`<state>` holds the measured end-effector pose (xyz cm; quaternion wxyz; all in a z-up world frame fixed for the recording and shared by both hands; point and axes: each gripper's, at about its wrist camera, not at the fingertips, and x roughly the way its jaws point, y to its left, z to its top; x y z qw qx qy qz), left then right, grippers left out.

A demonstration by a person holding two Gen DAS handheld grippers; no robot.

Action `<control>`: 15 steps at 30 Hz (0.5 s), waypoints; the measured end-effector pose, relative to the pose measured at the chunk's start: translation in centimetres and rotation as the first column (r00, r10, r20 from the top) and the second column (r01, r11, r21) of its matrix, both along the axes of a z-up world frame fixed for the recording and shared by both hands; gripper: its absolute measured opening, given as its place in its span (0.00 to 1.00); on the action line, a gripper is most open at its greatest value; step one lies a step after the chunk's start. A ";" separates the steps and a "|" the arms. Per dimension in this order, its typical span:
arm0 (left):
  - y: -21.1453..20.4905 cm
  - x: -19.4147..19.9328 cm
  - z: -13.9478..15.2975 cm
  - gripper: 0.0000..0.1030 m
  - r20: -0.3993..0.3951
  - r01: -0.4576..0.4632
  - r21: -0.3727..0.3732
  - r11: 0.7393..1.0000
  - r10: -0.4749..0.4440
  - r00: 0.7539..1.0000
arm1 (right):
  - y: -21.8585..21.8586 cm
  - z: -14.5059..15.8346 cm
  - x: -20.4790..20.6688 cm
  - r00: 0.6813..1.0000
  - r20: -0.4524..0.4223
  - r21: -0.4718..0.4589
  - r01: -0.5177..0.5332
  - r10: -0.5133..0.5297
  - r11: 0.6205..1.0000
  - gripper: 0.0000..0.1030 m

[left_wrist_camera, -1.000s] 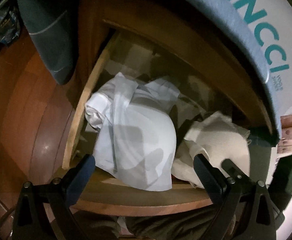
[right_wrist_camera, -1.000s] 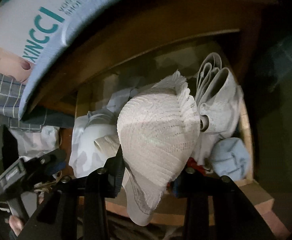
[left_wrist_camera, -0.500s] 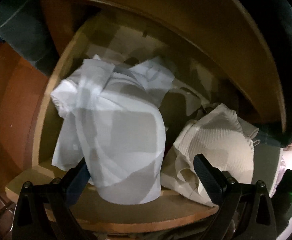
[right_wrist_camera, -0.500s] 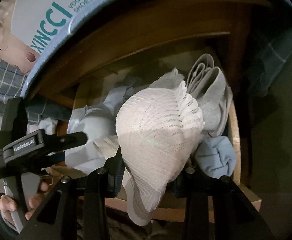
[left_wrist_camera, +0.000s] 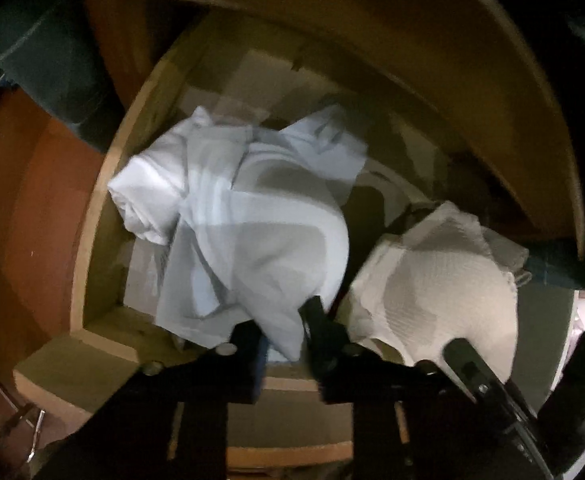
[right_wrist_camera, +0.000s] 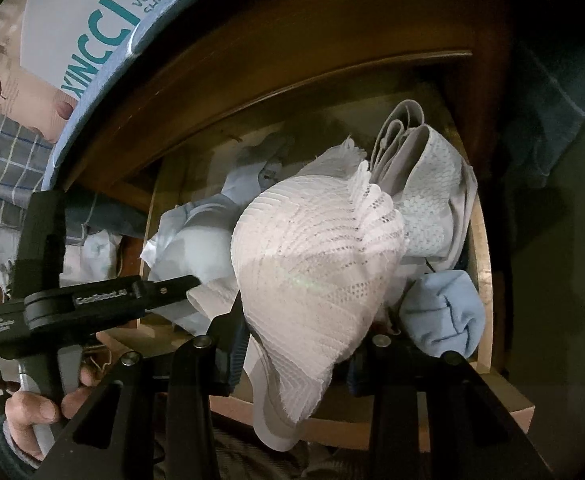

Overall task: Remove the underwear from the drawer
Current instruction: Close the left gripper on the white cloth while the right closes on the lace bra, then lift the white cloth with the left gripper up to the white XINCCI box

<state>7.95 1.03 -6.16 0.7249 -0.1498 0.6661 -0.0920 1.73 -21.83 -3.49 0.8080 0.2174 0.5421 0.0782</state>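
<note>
An open wooden drawer (left_wrist_camera: 92, 236) holds crumpled clothes. In the left wrist view a pale blue-white underwear piece (left_wrist_camera: 252, 232) lies at its left side. My left gripper (left_wrist_camera: 282, 334) is closing its jaws on that piece's lower fold, with the cloth pinched between the pads. To its right sits a cream knit underwear piece (left_wrist_camera: 432, 280). In the right wrist view that same white knit underwear (right_wrist_camera: 312, 260) bulges up between the fingers of my right gripper (right_wrist_camera: 296, 344), which is shut on it. The left gripper (right_wrist_camera: 104, 300) shows there at the left, held by a hand (right_wrist_camera: 32, 404).
A light blue rolled cloth (right_wrist_camera: 444, 312) and a grey folded garment (right_wrist_camera: 424, 168) fill the drawer's right end. A shoe box with teal lettering (right_wrist_camera: 92, 28) overhangs the cabinet top. Dark blue fabric (left_wrist_camera: 52, 72) hangs at the left above the red-brown floor (left_wrist_camera: 12, 200).
My left gripper came down and closer to the pale garment, and its jaws went from wide apart to closed on the lower fold. The right gripper kept its hold and stayed put.
</note>
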 end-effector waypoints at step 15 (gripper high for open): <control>-0.3 -1.9 4.7 0.04 0.109 0.075 -0.015 0.997 -0.073 0.991 | 0.0 -0.4 -0.1 1.000 0.008 0.014 -0.001 0.001 1.000 0.34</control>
